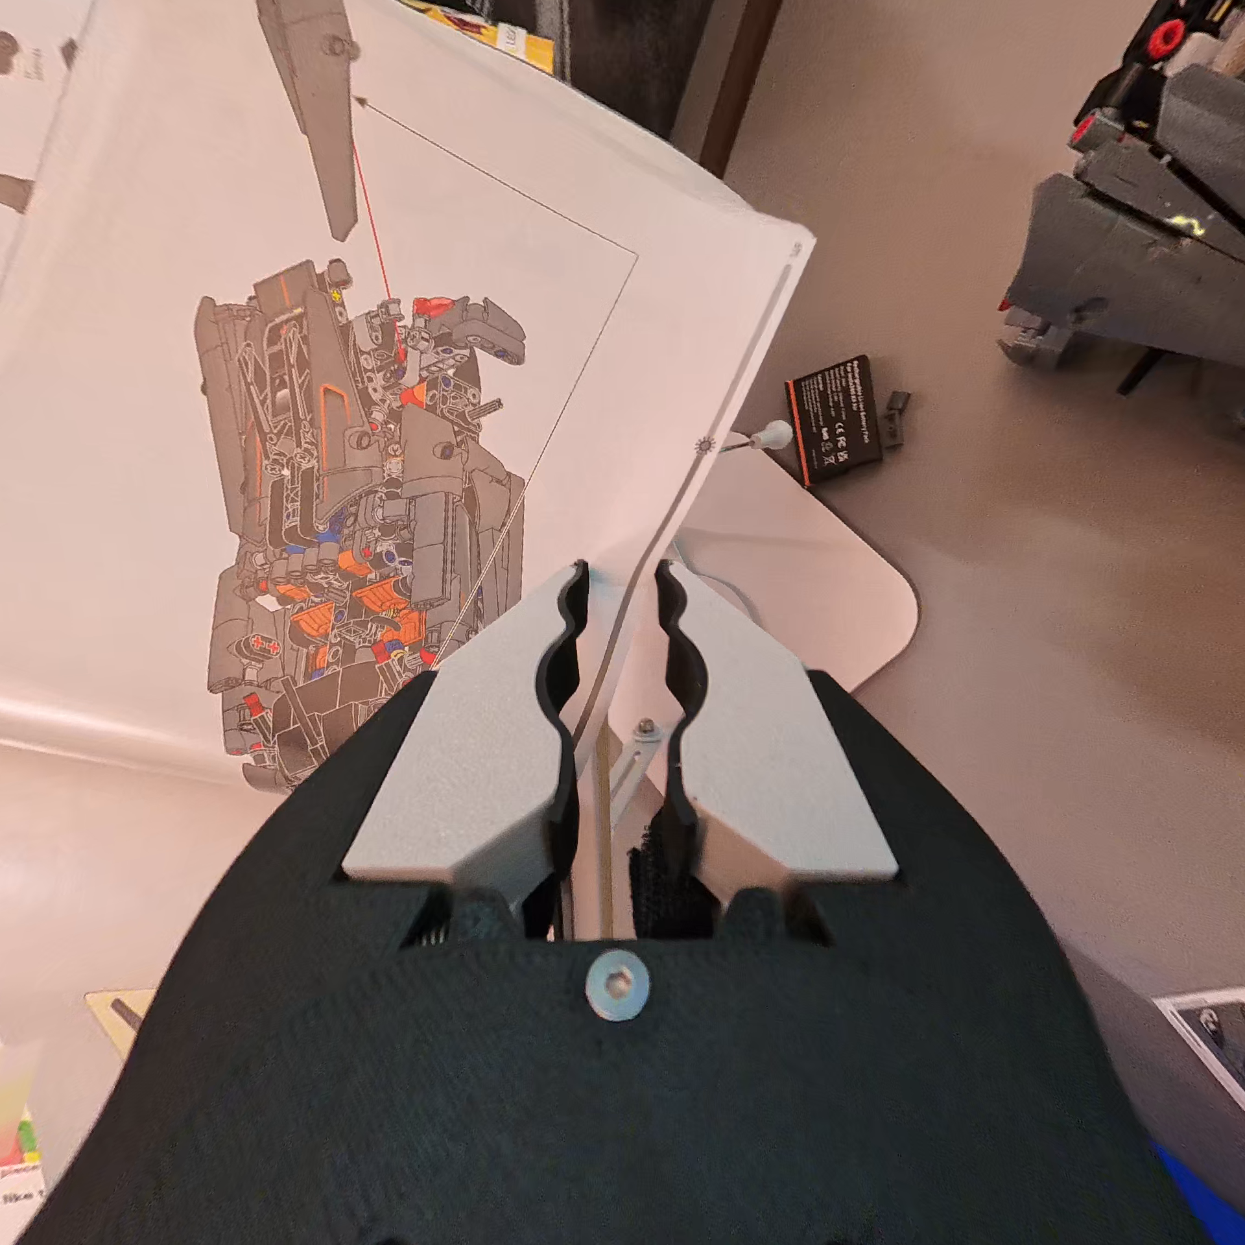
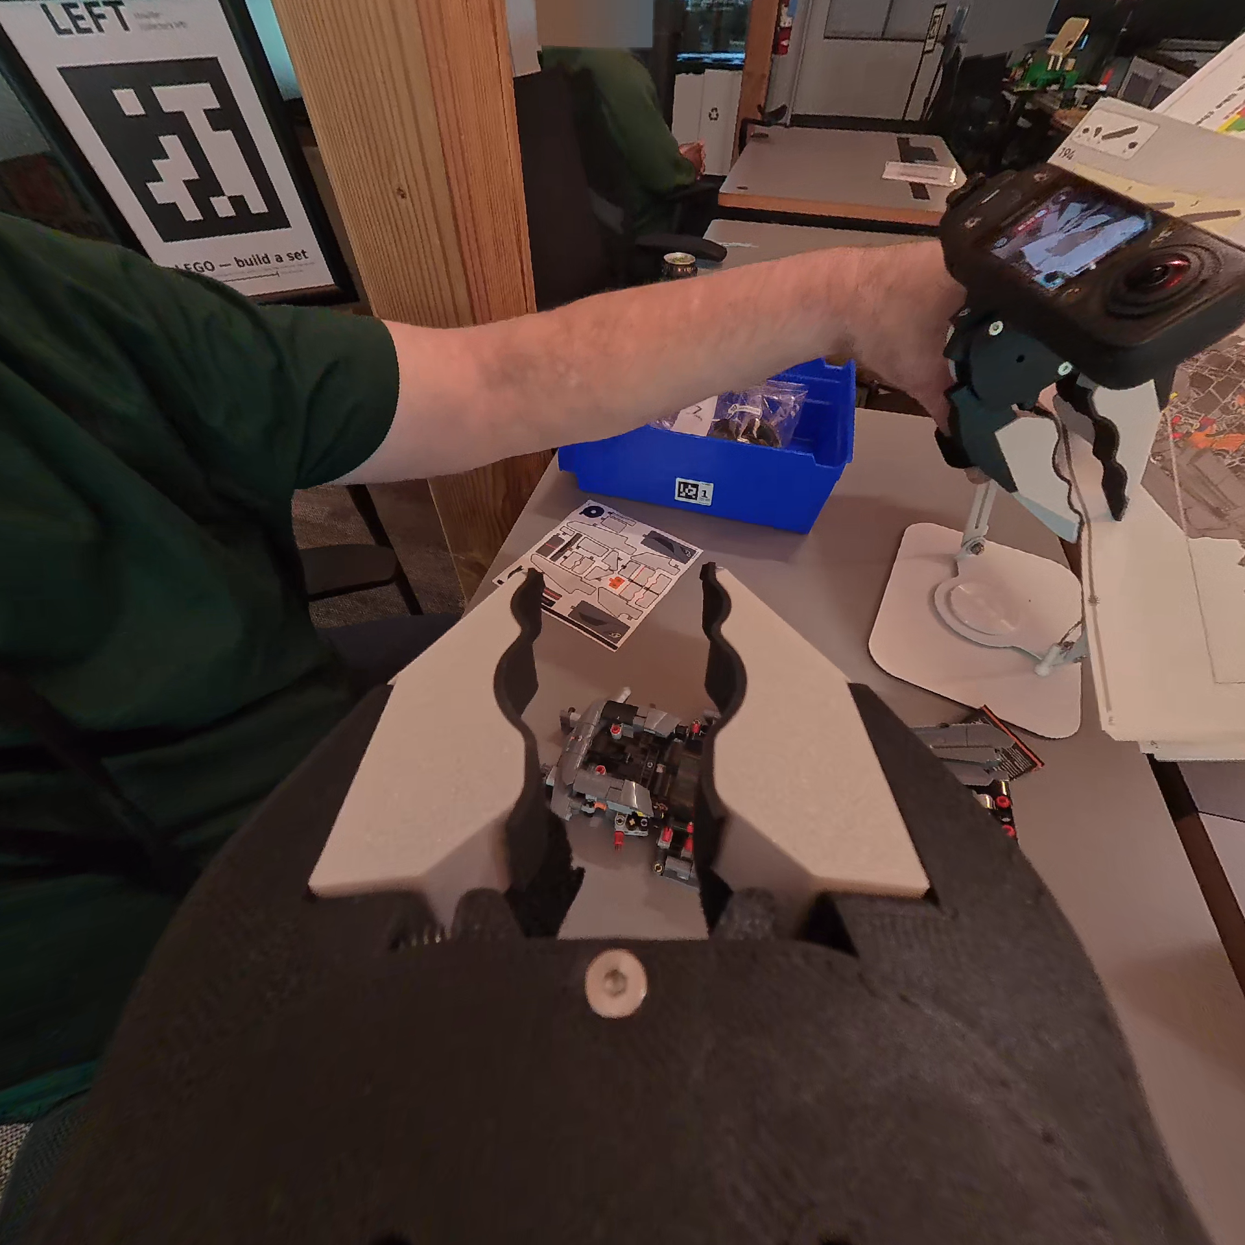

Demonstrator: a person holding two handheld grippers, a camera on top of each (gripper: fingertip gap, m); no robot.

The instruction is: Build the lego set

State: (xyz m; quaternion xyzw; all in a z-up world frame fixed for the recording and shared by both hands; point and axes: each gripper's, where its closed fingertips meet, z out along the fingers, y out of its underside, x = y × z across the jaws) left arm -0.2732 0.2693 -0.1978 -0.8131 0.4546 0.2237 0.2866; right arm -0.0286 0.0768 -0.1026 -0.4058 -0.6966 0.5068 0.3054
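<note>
lego model (image 2: 626,775) beneath parted right gripper (image 2: 616,579)

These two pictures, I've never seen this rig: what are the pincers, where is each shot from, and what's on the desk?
Each picture comes from a camera on a hand-held two-finger gripper, looking along its fingers. The left gripper is at the edge of the instruction booklet, propped on a white stand; a page edge runs between its open fingers, though I cannot tell if they touch it. The right gripper is open, holding nothing, above the partly built grey model. On the grey desk also lie a sticker sheet, a blue bin with bagged parts, and a black battery.
</note>
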